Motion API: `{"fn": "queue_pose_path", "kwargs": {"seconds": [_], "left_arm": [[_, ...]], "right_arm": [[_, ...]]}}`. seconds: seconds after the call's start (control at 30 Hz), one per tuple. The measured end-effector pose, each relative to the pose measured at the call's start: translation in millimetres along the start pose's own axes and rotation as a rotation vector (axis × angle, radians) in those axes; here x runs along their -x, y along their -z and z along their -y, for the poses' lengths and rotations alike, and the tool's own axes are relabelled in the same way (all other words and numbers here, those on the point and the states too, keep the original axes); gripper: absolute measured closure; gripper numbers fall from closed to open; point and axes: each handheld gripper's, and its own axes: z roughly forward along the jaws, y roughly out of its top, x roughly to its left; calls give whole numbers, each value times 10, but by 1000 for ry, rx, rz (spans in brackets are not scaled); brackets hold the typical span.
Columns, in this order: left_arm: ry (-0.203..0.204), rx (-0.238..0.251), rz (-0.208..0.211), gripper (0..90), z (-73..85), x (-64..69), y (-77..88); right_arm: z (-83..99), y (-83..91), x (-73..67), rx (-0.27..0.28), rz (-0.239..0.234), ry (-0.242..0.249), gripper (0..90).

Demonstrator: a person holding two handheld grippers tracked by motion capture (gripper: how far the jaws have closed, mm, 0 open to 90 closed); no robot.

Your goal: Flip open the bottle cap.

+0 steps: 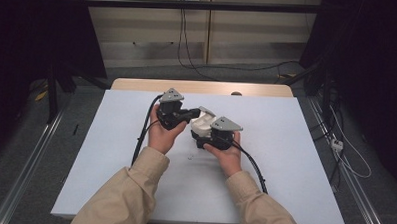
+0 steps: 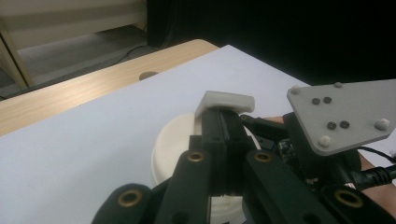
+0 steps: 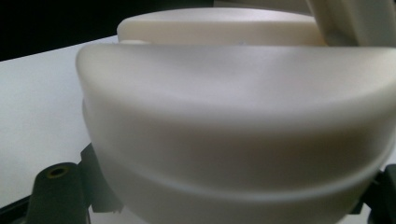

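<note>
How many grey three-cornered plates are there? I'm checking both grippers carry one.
2: one grey plate tops the left gripper, the other grey plate tops the right gripper.

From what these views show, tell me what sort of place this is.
Probably a lab or recording booth, not a home. Black curtains flank a table covered by a white sheet, cables trail across a grey floor, and a person holds a left gripper and right gripper on a cream round object.

overhead forward-down, gripper views close, sharing container (image 2: 187, 140)
</note>
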Motion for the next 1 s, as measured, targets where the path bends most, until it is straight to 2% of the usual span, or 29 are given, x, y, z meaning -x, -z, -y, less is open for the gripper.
{"fn": "queue_pose_path", "kwargs": {"seconds": [0.33,0.77,1.0], "left_arm": [[-14,-2,1,900,-42,26,-60],[-5,1,-4,900,-104,33,-105],[-14,1,-7,900,-144,34,-135]], "right_arm": [[0,1,0,-1,-1,-1,188],[0,4,-3,-1,0,3,188],[2,1,1,1,0,3,188]]}}
